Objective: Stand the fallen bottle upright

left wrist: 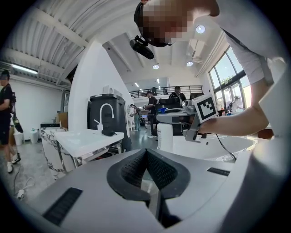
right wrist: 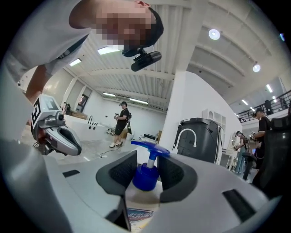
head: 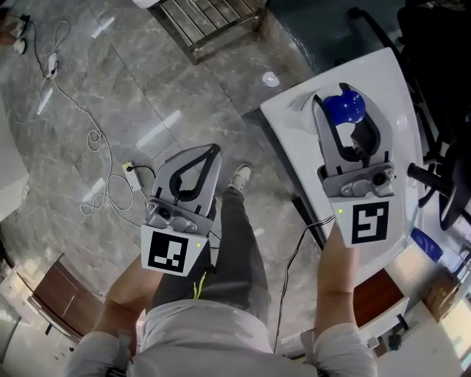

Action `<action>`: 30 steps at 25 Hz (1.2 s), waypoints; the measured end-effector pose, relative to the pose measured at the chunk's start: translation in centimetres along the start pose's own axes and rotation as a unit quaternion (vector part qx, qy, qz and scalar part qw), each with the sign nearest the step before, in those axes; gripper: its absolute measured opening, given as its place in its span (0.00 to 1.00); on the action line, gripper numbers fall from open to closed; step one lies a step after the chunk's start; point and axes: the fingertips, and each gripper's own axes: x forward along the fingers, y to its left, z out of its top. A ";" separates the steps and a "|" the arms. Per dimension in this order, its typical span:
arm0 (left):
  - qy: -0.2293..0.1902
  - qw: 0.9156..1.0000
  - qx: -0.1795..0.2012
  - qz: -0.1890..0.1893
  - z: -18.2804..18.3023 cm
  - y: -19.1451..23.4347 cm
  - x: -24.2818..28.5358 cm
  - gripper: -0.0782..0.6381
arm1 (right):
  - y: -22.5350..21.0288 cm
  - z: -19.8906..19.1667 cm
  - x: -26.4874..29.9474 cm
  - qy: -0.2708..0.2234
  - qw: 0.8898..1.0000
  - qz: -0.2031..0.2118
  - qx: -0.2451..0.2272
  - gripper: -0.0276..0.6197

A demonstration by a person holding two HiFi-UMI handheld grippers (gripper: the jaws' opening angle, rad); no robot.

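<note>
My right gripper point(head: 344, 99) hangs over the white table point(head: 294, 125), shut on a pump bottle point(head: 346, 112) with a blue cap. In the right gripper view the pads point(right wrist: 122, 172) press the bottle point(right wrist: 146, 176) at its blue collar. The pump head rises above them and a printed label shows below. My left gripper point(head: 213, 149) is off the table, over the floor beside the person's leg, shut with nothing in it. Its pads point(left wrist: 159, 170) meet at the tips in the left gripper view, where the right gripper point(left wrist: 200, 113) shows far off. The left gripper point(right wrist: 57, 134) also shows in the right gripper view.
A metal rack point(head: 206, 22) stands on the marble floor at the top. Cables and a power strip point(head: 96, 140) trail at the left. A black office chair point(head: 434, 74) crowds the table's right edge. The person's shoe point(head: 240, 177) is beside the table.
</note>
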 end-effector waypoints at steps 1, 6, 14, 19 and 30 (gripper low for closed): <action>0.001 1.000 -0.001 0.002 -0.1 0.0 0.1 0.13 | 0.1 -0.1 -0.1 0.001 1.000 0.003 -0.008 0.28; 0.004 1.000 -0.001 0.005 -0.5 -0.1 0.2 0.13 | 0.2 -0.6 -0.4 0.005 1.000 0.003 -0.020 0.29; 0.008 1.000 0.001 0.010 -1.7 -0.2 0.2 0.13 | 0.5 -0.9 -0.2 0.007 1.000 0.004 -0.027 0.38; 0.011 1.000 0.002 0.009 -1.7 -0.2 0.1 0.13 | 0.6 -1.0 -0.3 0.013 1.000 0.003 -0.025 0.40; 0.016 1.000 0.003 0.003 -2.1 -0.8 0.3 0.13 | -0.3 -0.8 -0.8 0.006 1.000 -0.010 0.001 0.41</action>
